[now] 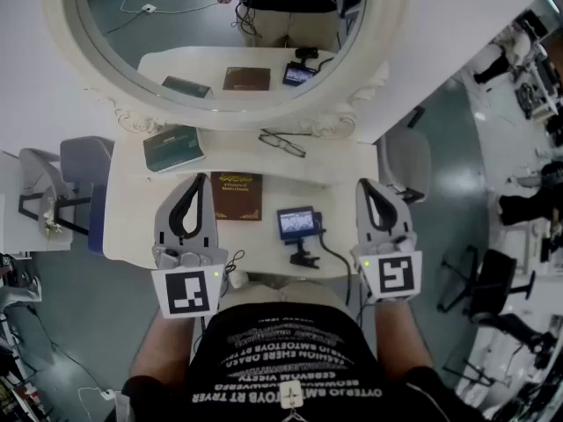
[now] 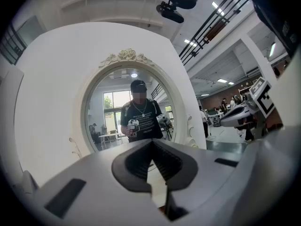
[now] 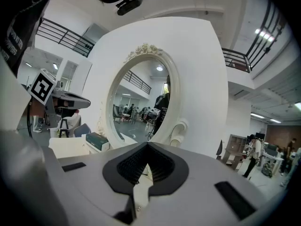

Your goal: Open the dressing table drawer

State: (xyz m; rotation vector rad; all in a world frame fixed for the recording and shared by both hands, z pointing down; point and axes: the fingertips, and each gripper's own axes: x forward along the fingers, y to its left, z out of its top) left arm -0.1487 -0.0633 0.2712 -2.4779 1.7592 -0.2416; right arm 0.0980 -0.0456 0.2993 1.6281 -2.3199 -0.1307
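Head view | left claw [image 1: 195, 181], right claw [image 1: 366, 185]: both pressed together, empty, poised over table [image 1: 132, 218] near edge, likely staged for reach | drawer: unseen, judged below front edge | book [image 1: 236, 196], glasses [image 1: 282, 142]: clear of claws.

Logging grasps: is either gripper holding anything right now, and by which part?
Nothing is held: the left gripper and right gripper are both shut and empty.

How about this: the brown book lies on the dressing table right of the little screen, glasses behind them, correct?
Wrong side: the head view shows the brown book left of the little screen, on the dressing table, glasses behind them.
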